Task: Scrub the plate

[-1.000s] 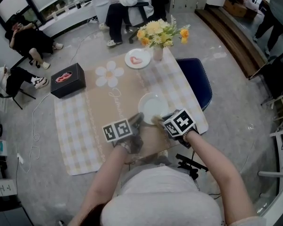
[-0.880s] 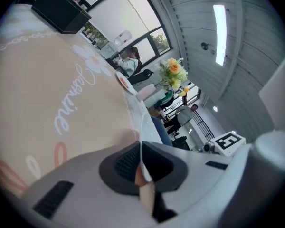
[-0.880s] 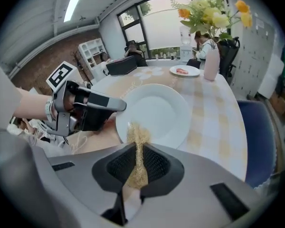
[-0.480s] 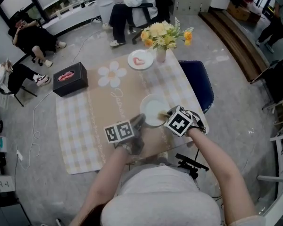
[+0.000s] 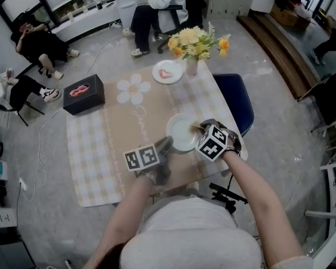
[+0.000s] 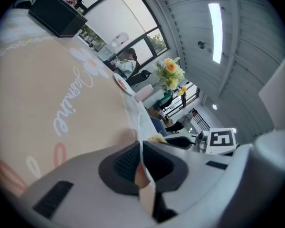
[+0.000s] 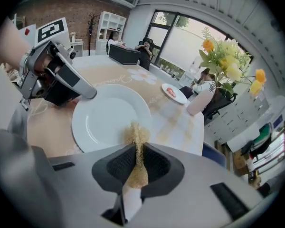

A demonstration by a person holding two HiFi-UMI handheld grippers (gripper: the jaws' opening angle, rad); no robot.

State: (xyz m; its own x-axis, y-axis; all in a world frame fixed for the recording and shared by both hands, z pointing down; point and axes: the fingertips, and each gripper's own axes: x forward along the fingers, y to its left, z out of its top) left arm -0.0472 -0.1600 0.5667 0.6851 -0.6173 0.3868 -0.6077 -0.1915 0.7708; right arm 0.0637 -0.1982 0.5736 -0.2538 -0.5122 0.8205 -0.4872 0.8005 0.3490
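A white plate [image 5: 180,132] lies on the beige tablecloth near the table's front edge. My left gripper [image 5: 164,144] is shut on its near-left rim; in the left gripper view the thin rim [image 6: 137,127] runs between the jaws of the left gripper [image 6: 141,161]. My right gripper [image 5: 199,129] is at the plate's right side, shut on a tan scrub pad [image 7: 137,136]. In the right gripper view the pad sticks out of the right gripper [image 7: 137,152] over the plate's [image 7: 107,120] near rim, with the left gripper [image 7: 61,82] clamped at the far left rim.
A small plate with a red heart [image 5: 168,72] and a vase of yellow flowers [image 5: 193,46] stand at the table's far side. A black box [image 5: 83,94] sits at the far left corner. A blue chair [image 5: 235,102] is to the right. People sit beyond the table.
My right gripper has swung the scrub pad from the plate's near rim round to its right side. The left gripper and the plate have stayed put.
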